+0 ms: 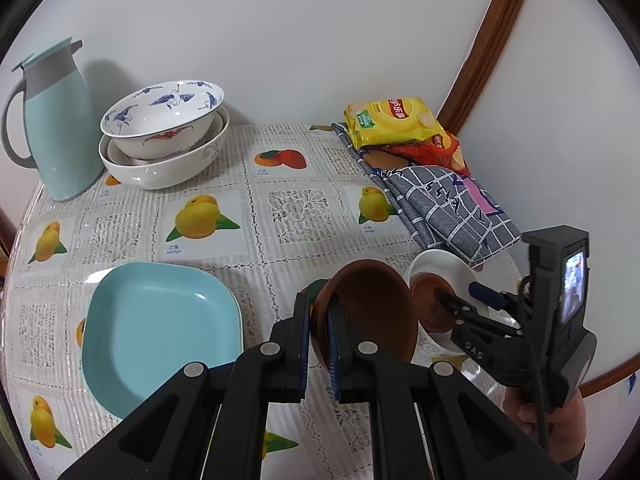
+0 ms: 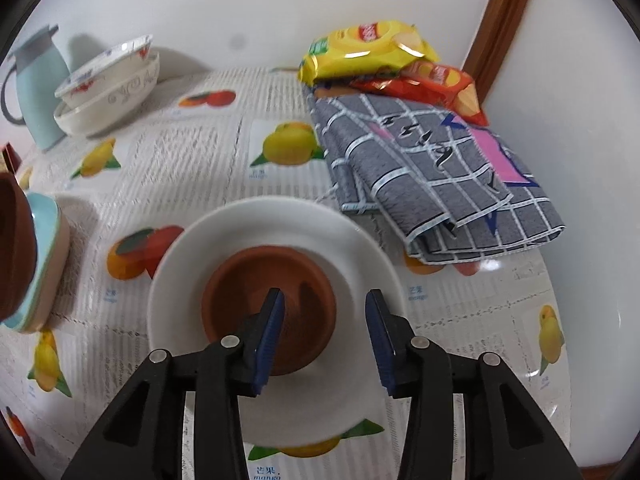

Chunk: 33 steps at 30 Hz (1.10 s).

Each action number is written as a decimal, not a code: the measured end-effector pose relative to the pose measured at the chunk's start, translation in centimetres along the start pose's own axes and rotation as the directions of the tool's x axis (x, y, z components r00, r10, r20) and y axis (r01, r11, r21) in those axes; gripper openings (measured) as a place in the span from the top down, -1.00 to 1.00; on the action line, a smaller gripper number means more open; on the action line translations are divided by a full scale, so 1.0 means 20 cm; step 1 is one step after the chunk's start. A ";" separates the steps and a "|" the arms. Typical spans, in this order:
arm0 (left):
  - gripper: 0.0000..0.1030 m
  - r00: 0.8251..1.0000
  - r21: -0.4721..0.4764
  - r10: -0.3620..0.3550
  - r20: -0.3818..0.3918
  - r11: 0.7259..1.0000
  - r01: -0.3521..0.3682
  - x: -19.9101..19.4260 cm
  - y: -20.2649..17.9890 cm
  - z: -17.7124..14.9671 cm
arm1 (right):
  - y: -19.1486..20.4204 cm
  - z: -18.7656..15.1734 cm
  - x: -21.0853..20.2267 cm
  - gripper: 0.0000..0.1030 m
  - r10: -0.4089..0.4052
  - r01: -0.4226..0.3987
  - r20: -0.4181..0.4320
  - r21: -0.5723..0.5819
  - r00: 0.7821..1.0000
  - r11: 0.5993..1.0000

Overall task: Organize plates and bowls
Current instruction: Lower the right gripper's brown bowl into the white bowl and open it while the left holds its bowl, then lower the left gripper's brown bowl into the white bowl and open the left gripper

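Left tool (image 1: 319,320) clamps brown bowl (image 1: 372,312) rim; right tool (image 2: 326,334) wide open.

- Table (image 1: 280,208) with fruit-print cloth
- On it: blue jug (image 1: 56,128), stacked white bowls (image 1: 164,160), blue square plate (image 1: 160,328), white plate (image 2: 276,224), folded checked cloth (image 2: 436,176)

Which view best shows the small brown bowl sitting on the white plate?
The right wrist view: the small brown bowl sits centred on the white plate, seen from above. The left wrist view shows only part of it, behind the held brown bowl.
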<state>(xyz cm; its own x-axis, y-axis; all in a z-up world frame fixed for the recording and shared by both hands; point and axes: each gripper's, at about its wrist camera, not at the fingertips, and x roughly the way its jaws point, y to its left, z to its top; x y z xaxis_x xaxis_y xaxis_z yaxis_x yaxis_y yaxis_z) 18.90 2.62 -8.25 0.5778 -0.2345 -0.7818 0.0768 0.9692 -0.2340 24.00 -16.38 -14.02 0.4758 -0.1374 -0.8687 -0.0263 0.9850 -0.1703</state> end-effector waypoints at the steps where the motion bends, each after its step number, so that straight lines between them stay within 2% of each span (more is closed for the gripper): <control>1: 0.84 1.000 0.001 0.001 0.001 1.000 -0.001 -0.01 -0.01 0.00 | -0.01 0.00 -0.02 0.18 0.005 -0.005 0.006 0.011 1.000 1.000; 7: 0.84 1.000 0.005 0.004 0.004 1.000 -0.004 -0.03 -0.04 -0.01 | -0.05 -0.03 -0.14 0.17 0.022 -0.024 0.060 0.030 0.998 0.999; 20: 0.84 1.000 0.010 0.005 -0.009 1.000 -0.005 -0.03 -0.22 -0.04 | -0.27 -0.23 -0.44 -0.14 -0.019 0.003 0.187 0.084 0.982 0.996; 27: 0.84 1.000 0.038 -0.004 -0.029 0.999 0.005 0.05 -0.36 -0.04 | -0.40 -0.38 -0.50 -0.15 -0.084 0.060 0.200 0.126 0.976 0.990; 33: 0.84 0.999 0.040 -0.003 -0.040 0.999 0.005 0.13 -0.43 -0.03 | -0.54 -0.47 -0.49 -0.15 -0.098 0.059 0.192 0.201 0.976 0.978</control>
<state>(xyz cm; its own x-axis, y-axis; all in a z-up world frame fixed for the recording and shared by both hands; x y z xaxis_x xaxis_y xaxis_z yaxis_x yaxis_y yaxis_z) 19.32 -6.42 -8.62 0.5446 -0.2402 -0.8036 0.1119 0.9704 -0.2142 11.32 -26.59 -8.14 0.6364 -0.2108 -0.7420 0.1790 0.9760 -0.1238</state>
